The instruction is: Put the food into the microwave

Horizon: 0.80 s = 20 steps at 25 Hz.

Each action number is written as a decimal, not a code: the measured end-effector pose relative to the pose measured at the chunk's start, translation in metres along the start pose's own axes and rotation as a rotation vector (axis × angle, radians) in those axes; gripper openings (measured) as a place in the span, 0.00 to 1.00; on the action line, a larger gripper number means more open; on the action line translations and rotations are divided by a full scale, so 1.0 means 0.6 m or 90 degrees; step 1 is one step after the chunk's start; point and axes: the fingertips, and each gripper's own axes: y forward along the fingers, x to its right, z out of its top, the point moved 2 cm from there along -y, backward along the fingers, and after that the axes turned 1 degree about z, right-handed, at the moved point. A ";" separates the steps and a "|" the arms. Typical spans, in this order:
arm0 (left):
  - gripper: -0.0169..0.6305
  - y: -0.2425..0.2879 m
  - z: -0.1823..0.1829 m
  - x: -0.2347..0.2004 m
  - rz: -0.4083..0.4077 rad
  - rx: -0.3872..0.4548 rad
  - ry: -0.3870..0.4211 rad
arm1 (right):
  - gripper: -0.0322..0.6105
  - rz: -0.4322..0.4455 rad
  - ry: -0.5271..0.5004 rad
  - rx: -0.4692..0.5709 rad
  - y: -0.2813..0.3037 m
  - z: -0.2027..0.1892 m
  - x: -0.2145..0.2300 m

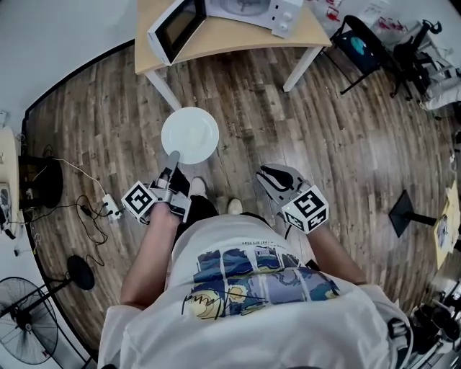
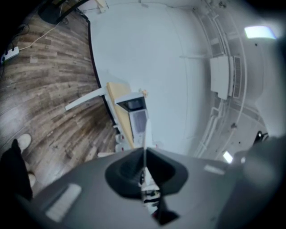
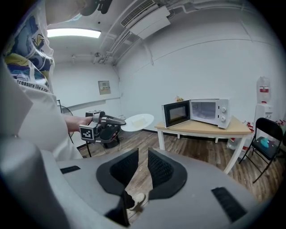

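Spotted a black fan (image 1: 29,328) on the wood floor, well off to the left of the left gripper and behind it. Noted a white power strip (image 1: 110,207) nearer, just left of that gripper's marker cube.

Found the left gripper (image 1: 171,160) clamped on the near rim of a round white plate (image 1: 205,148), jaws all but together on the thin edge. Saw that edge as a narrow line between them in the left gripper view. Found the plate about level, reaching forward from the fingertips over the floor, clear of any surface.

Made out a pale, flat piece of food (image 3: 139,121) on the plate, just ahead of the jaws; could not tell what kind.

Saw a white microwave (image 1: 248,11) farther ahead of the left gripper and a little to its right. Found it on a light wooden surface (image 1: 238,39), door (image 1: 176,29) swung open at its left side, well apart from the plate.

Found the right gripper (image 1: 265,174) beside the left one, to its right. Saw its jaws parted by a narrow gap, with nothing between them and only floor showing through.

Noted a black folding chair (image 1: 356,47) well ahead of the right gripper and to its right, past the surface's end, with something blue-green on its seat.
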 end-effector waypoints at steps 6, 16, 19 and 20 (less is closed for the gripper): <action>0.06 0.100 0.031 -0.007 -0.006 -0.030 -0.002 | 0.16 -0.041 0.023 0.005 0.033 0.013 0.069; 0.06 0.334 0.123 -0.008 -0.043 -0.124 0.003 | 0.15 -0.131 0.049 -0.008 0.123 0.102 0.200; 0.06 0.403 0.153 -0.005 -0.050 -0.156 0.008 | 0.15 -0.153 0.065 -0.009 0.160 0.129 0.235; 0.06 0.424 0.163 -0.005 -0.052 -0.163 0.009 | 0.15 -0.158 0.071 -0.009 0.173 0.137 0.243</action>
